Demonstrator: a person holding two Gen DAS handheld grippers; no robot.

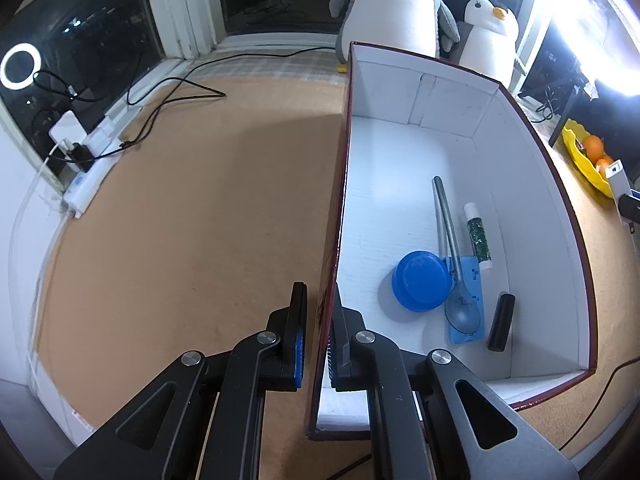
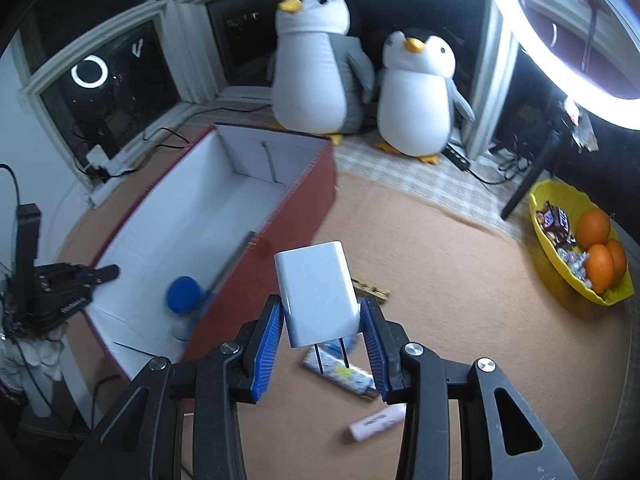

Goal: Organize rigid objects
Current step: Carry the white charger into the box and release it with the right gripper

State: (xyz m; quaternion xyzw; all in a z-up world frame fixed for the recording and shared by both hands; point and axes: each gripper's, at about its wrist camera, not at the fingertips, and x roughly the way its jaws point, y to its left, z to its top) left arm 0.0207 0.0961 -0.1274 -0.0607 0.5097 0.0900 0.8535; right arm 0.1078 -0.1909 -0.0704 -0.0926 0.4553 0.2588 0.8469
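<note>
Beside dark windows, a tan mat [image 1: 180, 220] covers the table.

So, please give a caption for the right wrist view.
Right gripper holds a white charger beside the red box.

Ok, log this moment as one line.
left tool: shut on box wall | right tool: holds white charger above mat | box: blue lid, spoon inside

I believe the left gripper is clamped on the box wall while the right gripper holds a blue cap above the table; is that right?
Not quite: the right gripper holds a white plug-in charger, not a blue cap, as the right wrist view shows. The round blue cap already lies inside the box. The left gripper is indeed clamped on the box wall.
</note>
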